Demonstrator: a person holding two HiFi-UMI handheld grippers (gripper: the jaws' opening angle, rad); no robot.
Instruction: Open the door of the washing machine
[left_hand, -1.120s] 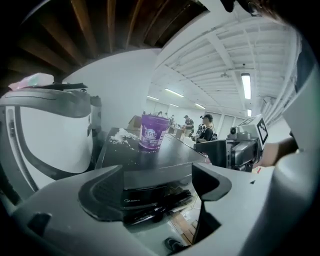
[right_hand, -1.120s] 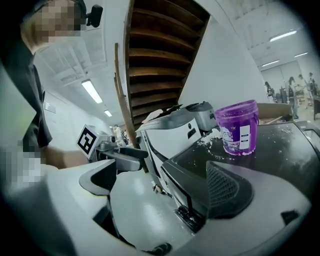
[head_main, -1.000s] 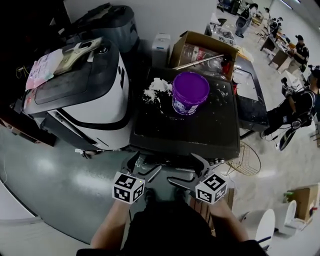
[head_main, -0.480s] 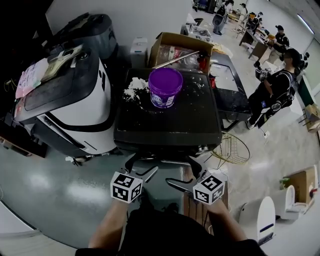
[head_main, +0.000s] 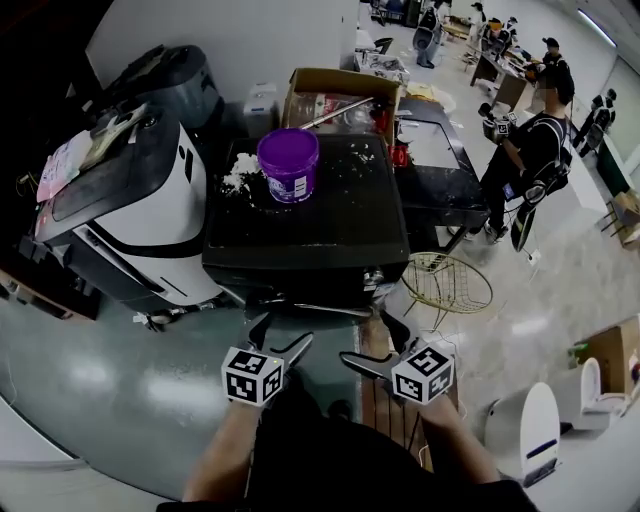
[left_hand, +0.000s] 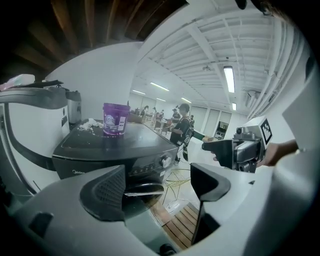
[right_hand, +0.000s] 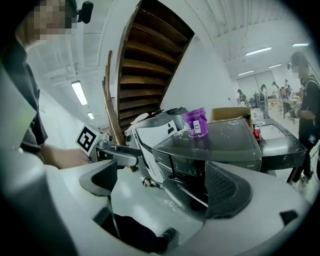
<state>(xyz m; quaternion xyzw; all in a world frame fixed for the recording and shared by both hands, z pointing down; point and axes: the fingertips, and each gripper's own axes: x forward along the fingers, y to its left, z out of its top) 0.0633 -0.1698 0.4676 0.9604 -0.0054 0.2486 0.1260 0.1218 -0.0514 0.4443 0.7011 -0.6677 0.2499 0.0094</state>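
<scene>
Item one: the washing machine (head_main: 300, 245), black, stood at the centre of the head view, just beyond both grippers. Its door (left_hand: 142, 189) sat on the near front face below the control panel. We saw the door edge-on and it seemed to stand slightly out from the front, though we could not tell how far.

Item two: the left gripper (head_main: 283, 335) was at the near left with its jaws spread wide. Nothing was between its pads and it was clear of the machine.

Item three: the right gripper (head_main: 368, 340) was at the near right, its jaws likewise wide apart and holding nothing.

Item four: a purple bucket (head_main: 288, 165) stood upright on the far left part of the machine's top. A white crumbly heap (head_main: 238, 180) lay just to its left.

Item five: a larger white-and-black machine (head_main: 130, 215) stood beside the washing machine on the left.

Item six: a cardboard box (head_main: 335, 85) stood at the far side, behind the bucket.

Item seven: a wire basket (head_main: 448, 285) lay on the floor (head_main: 120, 370) to the right.

Item eight: a standing person (head_main: 530, 150) was at the far right.
</scene>
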